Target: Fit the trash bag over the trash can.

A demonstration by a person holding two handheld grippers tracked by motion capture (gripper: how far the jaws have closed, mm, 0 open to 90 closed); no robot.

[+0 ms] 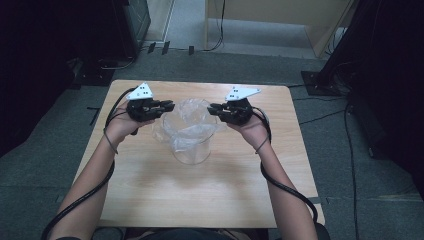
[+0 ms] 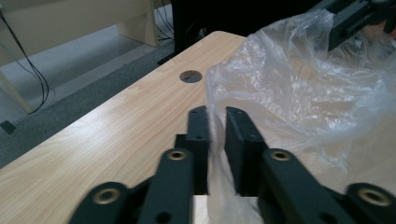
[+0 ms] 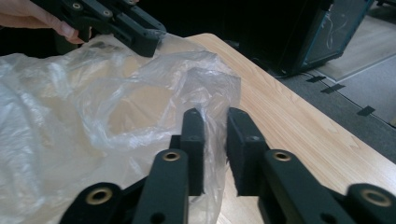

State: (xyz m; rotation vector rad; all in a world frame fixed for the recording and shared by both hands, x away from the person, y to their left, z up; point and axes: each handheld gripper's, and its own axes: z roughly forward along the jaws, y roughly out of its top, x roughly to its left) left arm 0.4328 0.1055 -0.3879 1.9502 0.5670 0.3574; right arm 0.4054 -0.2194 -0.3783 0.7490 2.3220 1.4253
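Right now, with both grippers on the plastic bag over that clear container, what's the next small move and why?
Probably pull the left gripper and right gripper gently apart: each pinches an edge of the plastic bag, which is crumpled over the clear container.

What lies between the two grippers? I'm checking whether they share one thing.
In the high view, a clear plastic bag spans the gap between the left gripper and the right gripper, over a clear container. Each grips an edge of it.

The bag (image 1: 187, 125) is thin clear plastic, crinkled and faintly glossy. It lines a clear, smooth container (image 1: 192, 152). The table (image 1: 150, 185) is pale wood-grain laminate with a soft sheen. Matt black plastic forms both grippers' jaws.
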